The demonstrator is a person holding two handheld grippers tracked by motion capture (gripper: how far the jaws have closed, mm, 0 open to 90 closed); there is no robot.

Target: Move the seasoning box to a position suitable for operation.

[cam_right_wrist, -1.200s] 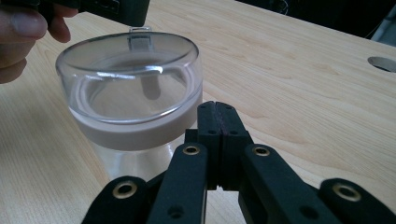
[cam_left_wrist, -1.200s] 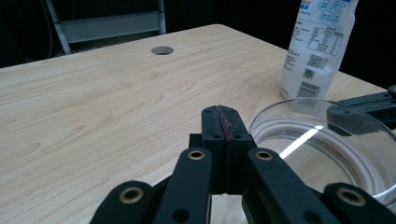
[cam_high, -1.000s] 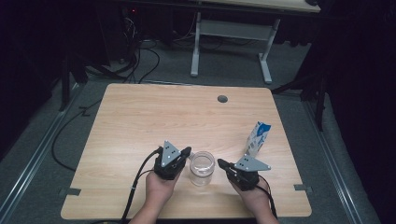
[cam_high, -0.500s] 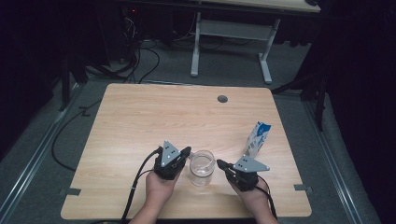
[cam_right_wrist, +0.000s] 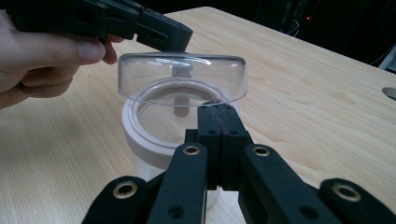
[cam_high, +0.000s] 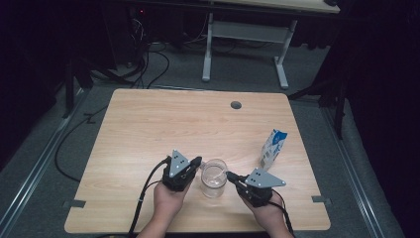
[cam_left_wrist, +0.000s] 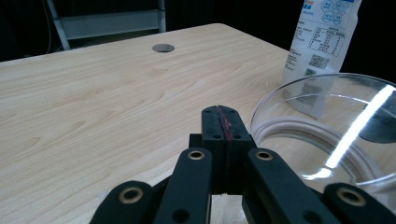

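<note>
A clear cup (cam_high: 214, 177) with a whitish ring inside stands upright near the table's front edge, between my two grippers. My left gripper (cam_high: 198, 161) is shut and empty, its tip right at the cup's left rim. In the left gripper view the closed jaws (cam_left_wrist: 219, 112) sit just left of the cup (cam_left_wrist: 327, 121). My right gripper (cam_high: 230, 175) is also shut and empty, its tip against or just short of the cup's right side. The right gripper view has its closed jaws (cam_right_wrist: 218, 112) pointing at the cup (cam_right_wrist: 182, 79), with the left gripper (cam_right_wrist: 182, 37) and the hand (cam_right_wrist: 42, 60) behind.
A blue and white carton (cam_high: 273, 148) stands upright to the right of the cup, seen close behind it in the left gripper view (cam_left_wrist: 322, 42). The wooden table (cam_high: 163, 124) has a round cable hole (cam_high: 236, 105) at its far side. Cables trail off the front edge.
</note>
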